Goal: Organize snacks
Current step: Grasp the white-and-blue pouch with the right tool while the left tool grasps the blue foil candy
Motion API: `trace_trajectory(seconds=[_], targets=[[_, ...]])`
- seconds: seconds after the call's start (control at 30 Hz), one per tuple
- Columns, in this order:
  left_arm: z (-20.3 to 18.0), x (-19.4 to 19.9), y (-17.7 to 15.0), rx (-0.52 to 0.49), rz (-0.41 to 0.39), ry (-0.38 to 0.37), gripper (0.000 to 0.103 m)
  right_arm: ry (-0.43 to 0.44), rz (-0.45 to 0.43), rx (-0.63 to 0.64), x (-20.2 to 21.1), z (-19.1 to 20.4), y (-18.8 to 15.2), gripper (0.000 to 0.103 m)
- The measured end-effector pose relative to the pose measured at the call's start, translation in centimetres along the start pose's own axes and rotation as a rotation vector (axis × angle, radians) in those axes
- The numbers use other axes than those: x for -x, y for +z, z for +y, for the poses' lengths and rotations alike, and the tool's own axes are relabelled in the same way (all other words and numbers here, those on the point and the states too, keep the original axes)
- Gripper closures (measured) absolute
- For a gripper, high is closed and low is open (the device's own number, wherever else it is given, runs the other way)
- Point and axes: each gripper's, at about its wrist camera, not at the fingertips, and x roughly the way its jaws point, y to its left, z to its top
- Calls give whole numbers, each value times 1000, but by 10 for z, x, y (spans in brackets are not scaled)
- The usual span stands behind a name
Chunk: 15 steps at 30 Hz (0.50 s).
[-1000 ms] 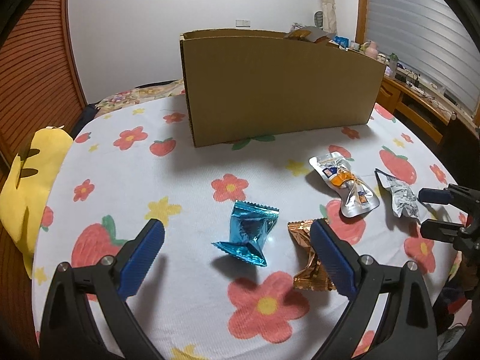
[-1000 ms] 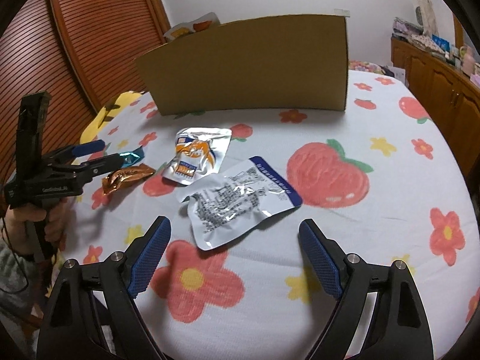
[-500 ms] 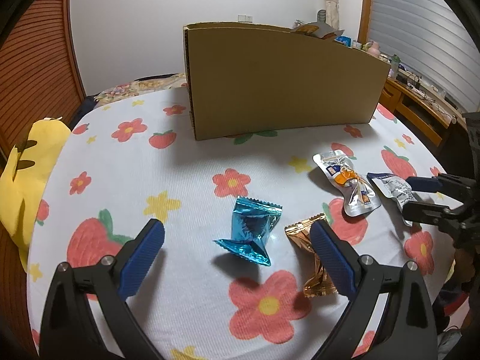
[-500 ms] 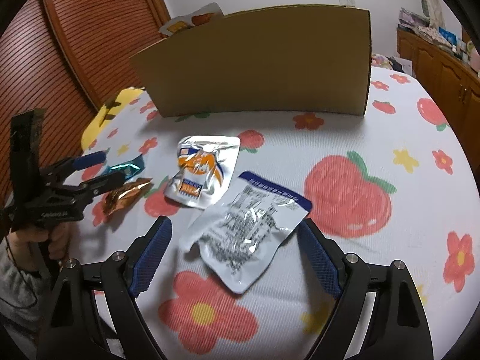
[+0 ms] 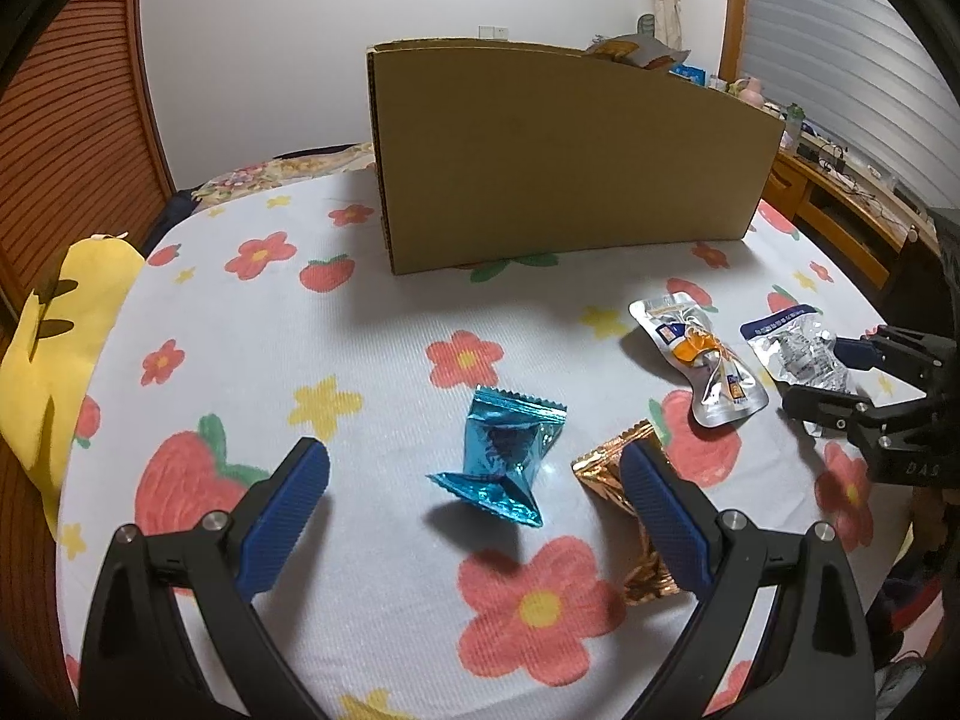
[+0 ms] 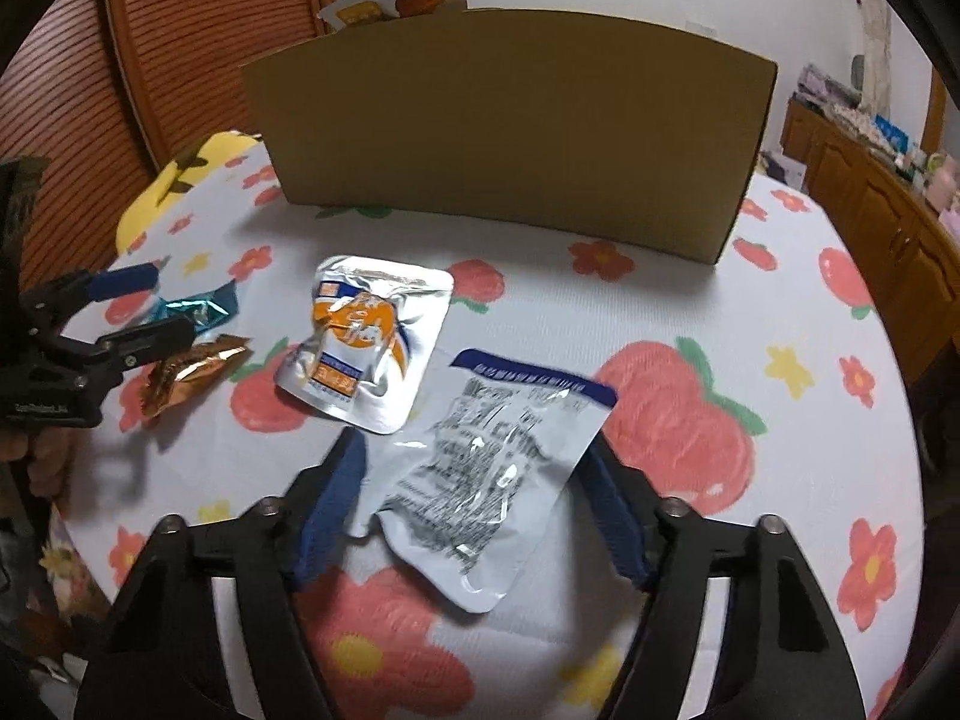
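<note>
— How do you have your left tongs (image 5: 474, 489)?

— You hold them tipped down, jaws spread wide, the blue pads (image 5: 285, 510) well apart and pressing on nothing. Your hand (image 6: 36, 450) grips the handle below them.

— And your right tongs (image 6: 474, 483)?

— Also tipped down, and their jaws have just been closing. A silver packet (image 6: 480, 468) lies between the pads; the right pad sits just beside its edge, the left one stands a little apart. The view there is blurred, so I cannot tell whether they press yet.
</note>
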Motion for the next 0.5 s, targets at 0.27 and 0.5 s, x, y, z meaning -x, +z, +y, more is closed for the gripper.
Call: trace_trajectory(seconds=[0.27,0.5], targets=[[-2,2,0,0,-3,-3,6,16,-19,-24,3,-6,-3,44],[-3,4,4,-9,-20,-47,30,15,-25,-21,4,-6,-4,43]])
